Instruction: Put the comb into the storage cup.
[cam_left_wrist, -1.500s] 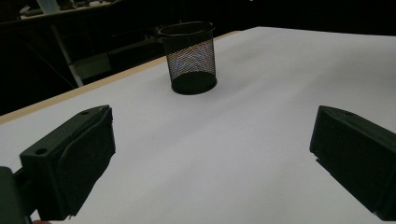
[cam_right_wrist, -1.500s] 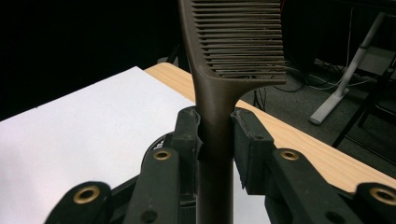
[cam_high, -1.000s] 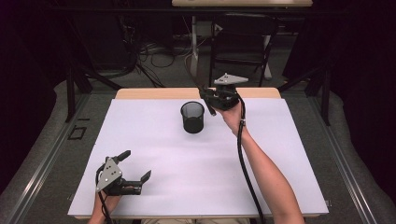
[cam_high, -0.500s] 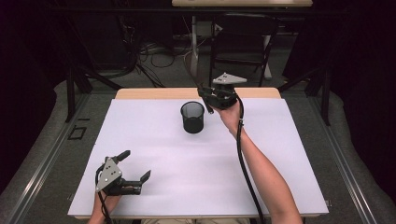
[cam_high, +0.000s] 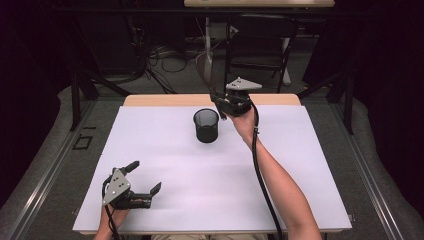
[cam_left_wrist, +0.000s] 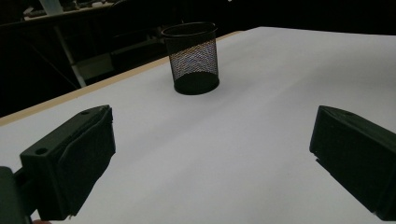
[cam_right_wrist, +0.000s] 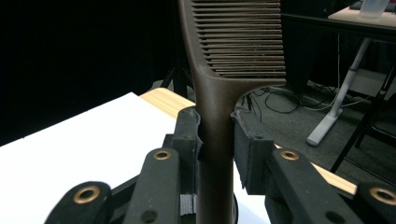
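Comb (cam_right_wrist: 219, 88): we are clamping its handle in our right gripper (cam_right_wrist: 215, 135), far side, just right of the mesh cup (cam_high: 206, 125).
Left gripper (cam_high: 145, 180): we are holding it wide open, empty, near left.

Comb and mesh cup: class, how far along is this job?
Done: the right gripper is clamped on the brown comb by its handle. In hand: it holds the comb in the air beside the mesh cup. Left: getting the comb into the cup, probably. The left gripper sits open.
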